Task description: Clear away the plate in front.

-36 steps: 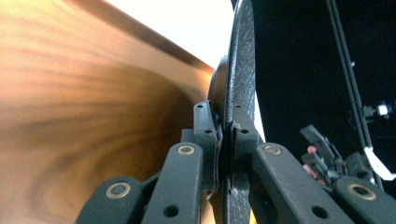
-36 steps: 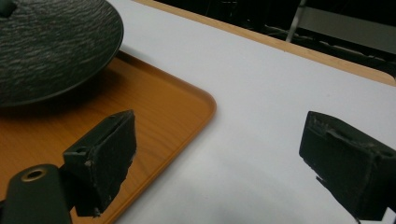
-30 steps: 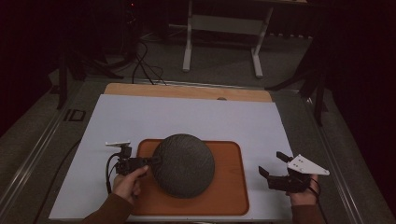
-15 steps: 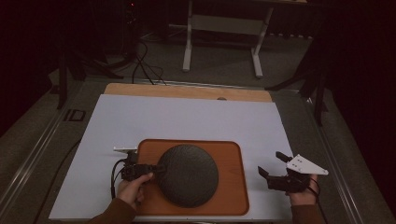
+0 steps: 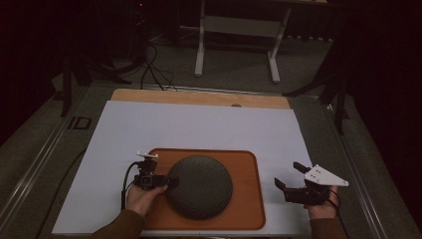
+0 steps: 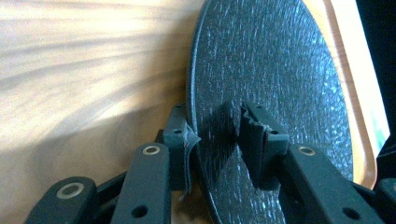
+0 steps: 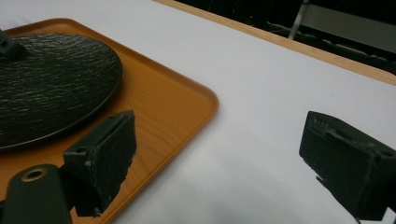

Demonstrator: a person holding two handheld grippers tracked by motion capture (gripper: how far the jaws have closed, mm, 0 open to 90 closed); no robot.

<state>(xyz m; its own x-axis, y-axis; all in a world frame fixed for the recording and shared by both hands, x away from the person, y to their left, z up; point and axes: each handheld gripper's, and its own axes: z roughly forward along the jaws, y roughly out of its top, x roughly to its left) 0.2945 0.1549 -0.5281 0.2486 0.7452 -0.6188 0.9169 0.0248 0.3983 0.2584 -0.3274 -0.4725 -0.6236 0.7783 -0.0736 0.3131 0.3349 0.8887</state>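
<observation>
Plate (image 5: 200, 186) — round, dark, pebbled (rim between loosened left hand-held gripper (image 6: 219, 135) jaws) — on wooden tray (image 5: 246, 209).

Dark plate (image 7: 51, 79) on orange tray (image 7: 177, 100)

Rough matt black plate (image 5: 200, 186), smooth wooden tray (image 5: 249, 199)

Both grippers are black: the left gripper (image 5: 171, 182) trails a black cable, the right gripper (image 5: 287, 178) carries a pale three-cornered plate. Silver rivets stud the linkages. The sleeves are brown.
</observation>
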